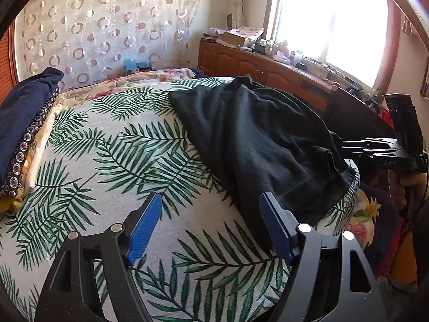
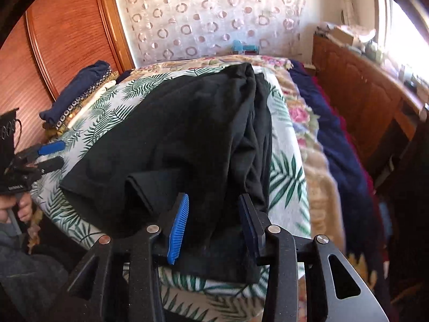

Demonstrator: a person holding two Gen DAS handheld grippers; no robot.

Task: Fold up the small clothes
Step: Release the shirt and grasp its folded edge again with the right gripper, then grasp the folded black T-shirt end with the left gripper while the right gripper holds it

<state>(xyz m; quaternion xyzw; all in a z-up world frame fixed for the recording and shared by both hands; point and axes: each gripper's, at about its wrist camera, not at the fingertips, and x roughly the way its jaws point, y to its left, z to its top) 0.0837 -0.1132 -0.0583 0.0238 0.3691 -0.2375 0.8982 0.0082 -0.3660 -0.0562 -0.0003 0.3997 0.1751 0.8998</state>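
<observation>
A black garment (image 1: 254, 134) (image 2: 187, 123) lies rumpled and partly folded over on the leaf-print cloth (image 1: 120, 161) (image 2: 284, 174) that covers the bed. My left gripper (image 1: 211, 197) hovers open above the bare print; its right finger sits just at the garment's near left edge, with nothing between the pads. From the right wrist view it shows at the far left (image 2: 60, 154). My right gripper (image 2: 214, 197) stands over the garment's near hem, jaws apart, the cloth lying between and under the blue pads without being pinched. It appears at the right edge (image 1: 346, 145) in the left wrist view.
A stack of folded clothes, navy on top (image 1: 21, 112) (image 2: 80, 91), sits at the far left of the bed. A floral blanket (image 2: 303, 112) and dark bedding lie along the right side. A cluttered wooden cabinet (image 1: 254, 64) (image 2: 362, 102) runs under the window. A wooden wardrobe (image 2: 67, 32) stands at the left.
</observation>
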